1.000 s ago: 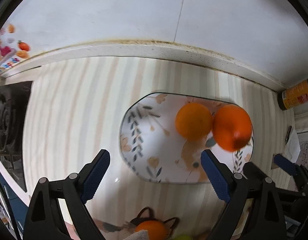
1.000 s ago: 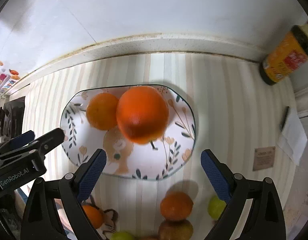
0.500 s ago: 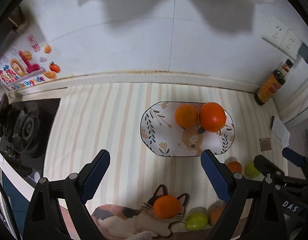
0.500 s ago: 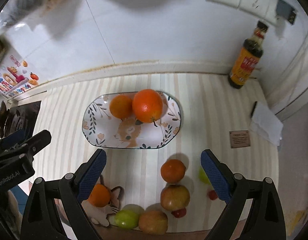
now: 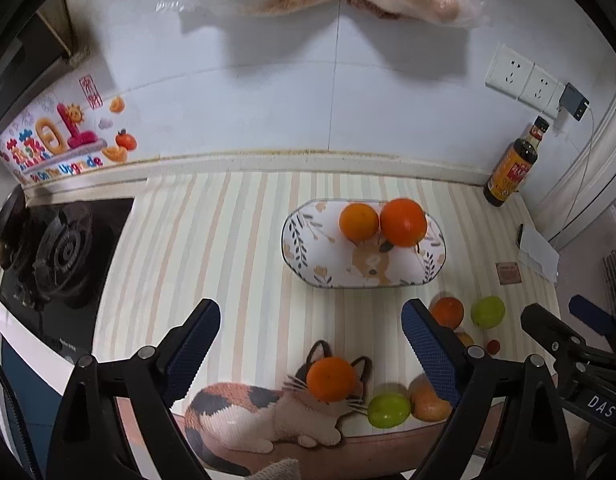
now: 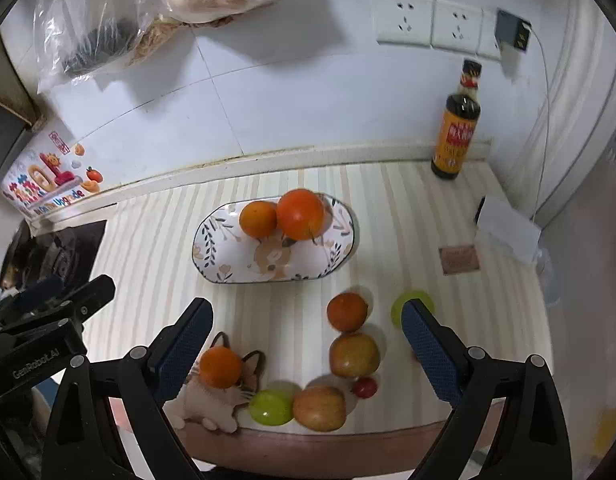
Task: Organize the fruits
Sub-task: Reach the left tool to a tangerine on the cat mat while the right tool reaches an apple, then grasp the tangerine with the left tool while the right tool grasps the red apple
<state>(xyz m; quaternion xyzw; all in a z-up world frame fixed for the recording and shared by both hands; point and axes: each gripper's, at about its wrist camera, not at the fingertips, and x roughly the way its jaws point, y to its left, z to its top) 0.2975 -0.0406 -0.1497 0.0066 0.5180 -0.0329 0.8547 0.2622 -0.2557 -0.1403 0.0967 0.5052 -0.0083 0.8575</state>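
Observation:
An oval floral plate [image 5: 308, 248] [image 6: 211, 252] holds two oranges side by side, a lighter one [image 5: 358, 222] [image 6: 257, 219] and a deeper one [image 5: 403, 222] [image 6: 300, 214]. Loose fruit lies near the front edge: an orange [image 5: 332, 379] [image 6: 220, 367] on a cat picture, a green fruit [image 5: 388, 410] [image 6: 271, 407], two apples [image 6: 354, 355] [image 6: 319, 407], another orange [image 6: 347, 312], a second green fruit [image 6: 404, 304] and a small red fruit [image 6: 365, 387]. My left gripper [image 5: 311, 344] and right gripper [image 6: 308, 344] are both open and empty, high above the front of the counter.
A dark sauce bottle [image 6: 456, 132] stands at the back right by the wall. A gas hob [image 5: 59, 256] lies at the left. White paper [image 6: 508, 232] and a small brown card [image 6: 459, 260] lie at the right. Plastic bags [image 6: 179, 4] hang on the wall.
Both grippers have pulled up and back from the plate, so it looks much smaller. The deeper orange now rests on the plate beside the lighter one. Loose fruit has come into view.

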